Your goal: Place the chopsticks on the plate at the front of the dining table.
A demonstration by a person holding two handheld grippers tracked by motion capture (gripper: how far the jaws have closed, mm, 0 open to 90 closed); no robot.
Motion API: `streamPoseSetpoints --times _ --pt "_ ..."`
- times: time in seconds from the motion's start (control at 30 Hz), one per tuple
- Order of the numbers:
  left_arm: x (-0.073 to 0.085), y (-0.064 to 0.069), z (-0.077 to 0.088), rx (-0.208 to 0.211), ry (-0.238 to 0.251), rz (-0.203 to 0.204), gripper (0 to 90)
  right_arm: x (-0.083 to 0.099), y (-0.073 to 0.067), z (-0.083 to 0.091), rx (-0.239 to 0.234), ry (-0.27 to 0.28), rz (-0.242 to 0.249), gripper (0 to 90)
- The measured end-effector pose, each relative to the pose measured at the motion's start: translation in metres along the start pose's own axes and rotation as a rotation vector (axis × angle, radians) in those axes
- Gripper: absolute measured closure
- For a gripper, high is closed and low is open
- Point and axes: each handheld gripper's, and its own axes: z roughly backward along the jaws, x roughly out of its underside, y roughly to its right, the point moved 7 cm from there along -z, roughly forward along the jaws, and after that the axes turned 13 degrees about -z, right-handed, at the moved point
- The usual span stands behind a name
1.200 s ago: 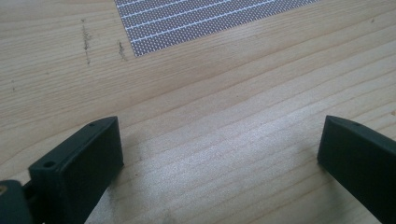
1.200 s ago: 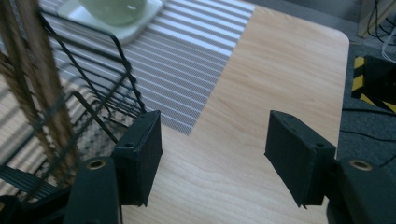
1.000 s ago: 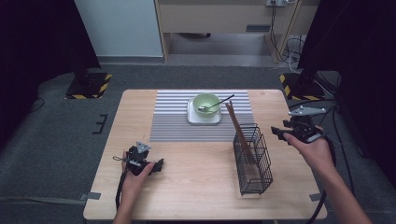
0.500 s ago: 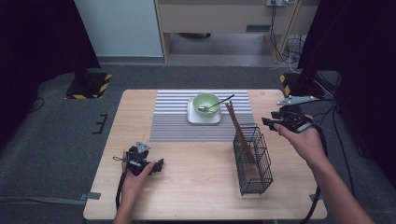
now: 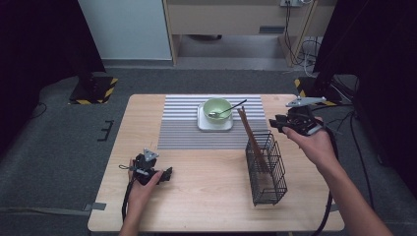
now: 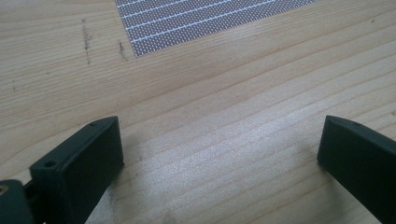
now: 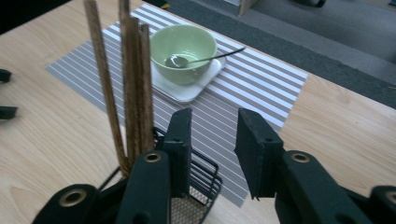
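Several brown wooden chopsticks (image 5: pixel 251 135) (image 7: pixel 133 84) lean in a black wire basket (image 5: pixel 268 172) (image 7: pixel 196 177) on the right half of the wooden table (image 5: pixel 206 206). My right gripper (image 5: pixel 273 124) (image 7: pixel 215 126) hangs in the air just right of the chopsticks' tops. Its jaws have just been closing and stand a narrow gap apart with nothing between them. A green bowl (image 5: pixel 216 107) (image 7: pixel 184 46) holding a spoon (image 5: pixel 231 108) (image 7: pixel 205 58) sits on a white square plate (image 5: pixel 204 125) (image 7: pixel 187 93). My left gripper (image 5: pixel 169 174) (image 6: pixel 219 140) rests open on bare wood at the front left.
A grey striped placemat (image 5: pixel 179 128) (image 7: pixel 261 88) (image 6: pixel 196 18) covers the table's far middle under the plate. Cables trail from both grippers off the table's front edge. Dark floor surrounds the table.
My right gripper has moved left and up toward the chopsticks' tops, and its jaws have narrowed. The left gripper has stayed put.
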Motion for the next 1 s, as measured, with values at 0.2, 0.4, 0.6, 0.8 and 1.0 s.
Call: streamPoseSetpoints --times 0.2,0.4,0.6,0.8,1.0 --pt "0.000 0.000 0.000 0.000 0.000 0.000 0.0 -0.005 -0.013 -0.005 -0.043 0.007 0.007 72.7" --pt "0.000 0.000 0.000 0.000 0.000 0.000 0.0 -0.012 -0.030 -0.014 -0.092 0.015 0.019 80.0" --pt "0.000 0.000 0.000 0.000 0.000 0.000 0.0 -0.019 -0.045 -0.025 -0.108 0.011 0.035 78.3" --pt "0.000 0.000 0.000 0.000 0.001 0.001 0.0 -0.029 -0.052 -0.038 -0.119 0.020 0.017 72.3" --pt "0.000 0.000 0.000 0.000 0.000 0.000 0.0 -0.032 -0.056 -0.049 -0.135 0.012 0.005 73.2"
